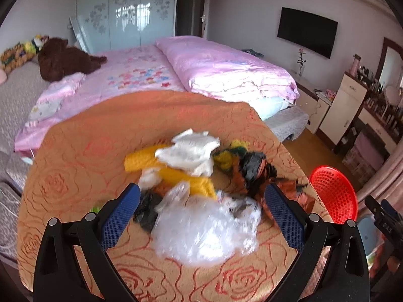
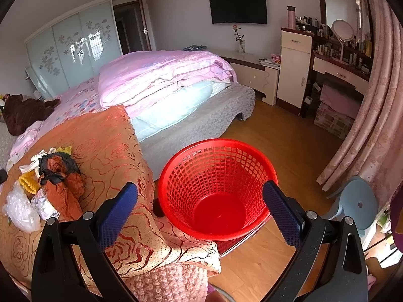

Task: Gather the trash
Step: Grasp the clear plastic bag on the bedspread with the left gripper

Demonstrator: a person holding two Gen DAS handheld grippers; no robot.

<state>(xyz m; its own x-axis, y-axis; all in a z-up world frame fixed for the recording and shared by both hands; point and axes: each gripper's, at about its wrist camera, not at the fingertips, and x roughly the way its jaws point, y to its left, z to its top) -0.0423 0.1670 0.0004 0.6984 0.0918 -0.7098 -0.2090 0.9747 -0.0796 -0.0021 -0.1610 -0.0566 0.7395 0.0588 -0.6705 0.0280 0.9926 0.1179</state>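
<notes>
Left gripper (image 1: 201, 216) wide over blurred clear bag (image 1: 204, 231); trash pile (image 1: 201, 166) smeared, pieces hard to separate; my right gripper (image 2: 200, 209) wide, empty, above red basket (image 2: 216, 188).

A pink quilt (image 2: 161, 75) lies folded on the bed (image 2: 209, 118), below a wall television (image 2: 238, 4).

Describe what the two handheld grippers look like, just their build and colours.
Both look identical. The left gripper and right gripper each have two matte black angular arms with long slots and silver round rivets at the joints. Their fingers carry flat blue pads with a fine grid texture. No cables or sleeves show.
</notes>
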